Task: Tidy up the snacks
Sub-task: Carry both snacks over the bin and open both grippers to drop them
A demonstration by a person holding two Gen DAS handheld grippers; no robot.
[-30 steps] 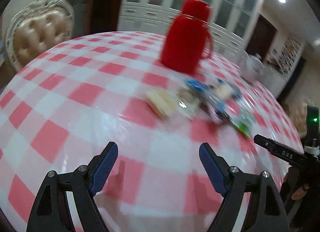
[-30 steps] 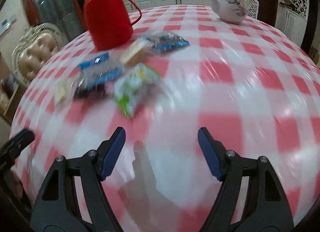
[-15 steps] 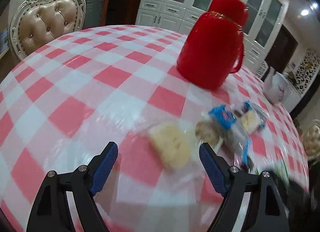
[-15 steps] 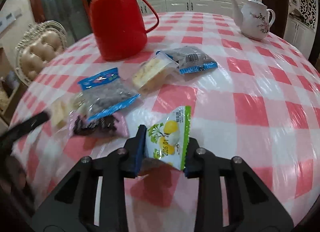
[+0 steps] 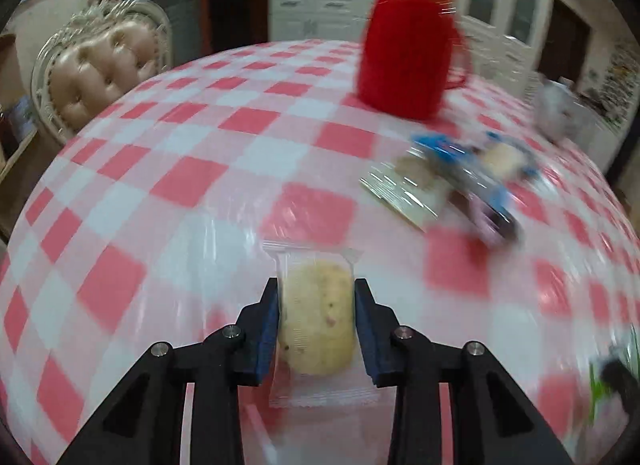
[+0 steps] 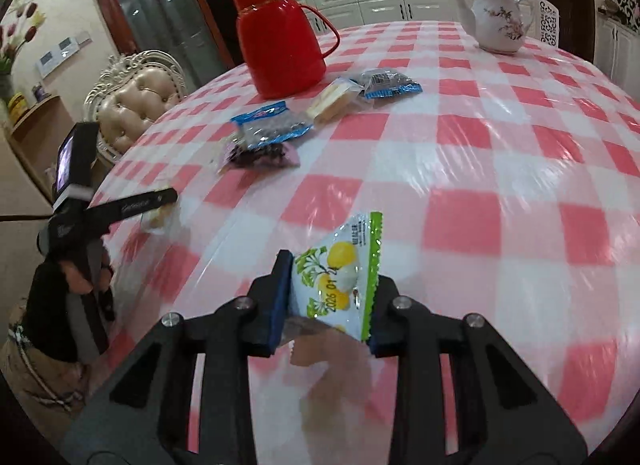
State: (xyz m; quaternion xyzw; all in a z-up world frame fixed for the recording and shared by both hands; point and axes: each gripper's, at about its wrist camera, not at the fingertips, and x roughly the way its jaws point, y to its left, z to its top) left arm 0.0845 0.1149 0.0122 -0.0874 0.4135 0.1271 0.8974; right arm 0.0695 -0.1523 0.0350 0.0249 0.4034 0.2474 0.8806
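My left gripper (image 5: pixel 316 325) is shut on a clear-wrapped yellow biscuit (image 5: pixel 316 317), held just above the red-and-white checked tablecloth (image 5: pixel 180 185). My right gripper (image 6: pixel 328 301) is shut on a white and green lemon candy packet (image 6: pixel 340 273), lifted over the cloth. Several snack packets remain in a cluster: a blue-edged dark packet (image 6: pixel 272 125), a pink packet (image 6: pixel 260 157), a pale wafer packet (image 6: pixel 332 101) and another blue-edged packet (image 6: pixel 388 83). The cluster shows blurred in the left wrist view (image 5: pixel 460 181). The left gripper shows at the left of the right wrist view (image 6: pixel 160 205).
A red thermos jug (image 6: pixel 280 53) stands behind the snacks; it also shows in the left wrist view (image 5: pixel 408 53). A white teapot (image 6: pixel 500 25) stands far right. A tufted chair (image 5: pixel 96 69) is beyond the table's left edge. White cabinets line the back wall.
My left gripper has closed on the yellow biscuit and drawn it away from the cluster. My right gripper, shut on the lemon packet half a second ago, has pulled it back toward the table's near edge.
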